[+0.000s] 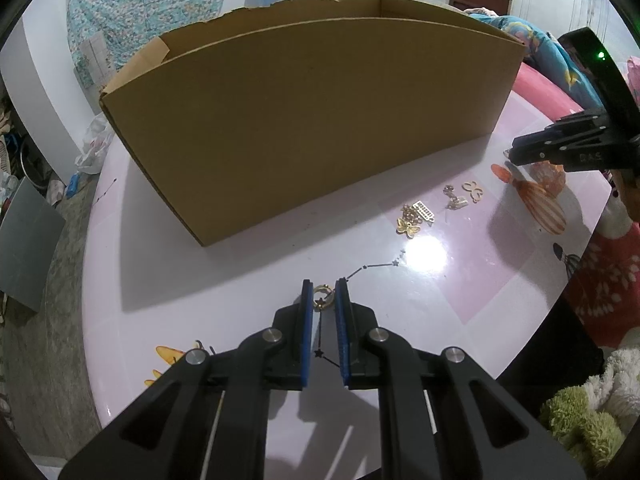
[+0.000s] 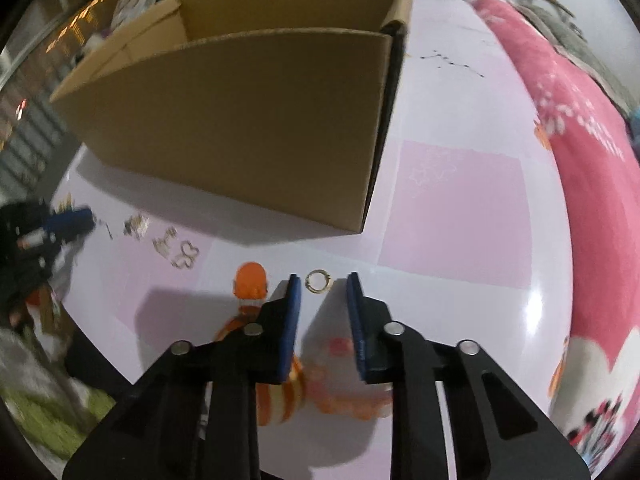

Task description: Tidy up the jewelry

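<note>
Left gripper (image 1: 324,294): nearly closed, pinching gold ring (image 1: 323,293). Right gripper (image 2: 323,280): parted, empty; second ring (image 2: 318,281) just ahead. Advice: straddle squarely, close gently against surface (image 2: 460,208).

Both views are being bent by strong fisheye distortion and darkened at the corners. A bright glare spot is being reflected off the glossy table (image 1: 424,256). The right wrist view is being smeared by blur at its left edge; soft shadows are being cast by the cardboard box (image 1: 304,120).
</note>
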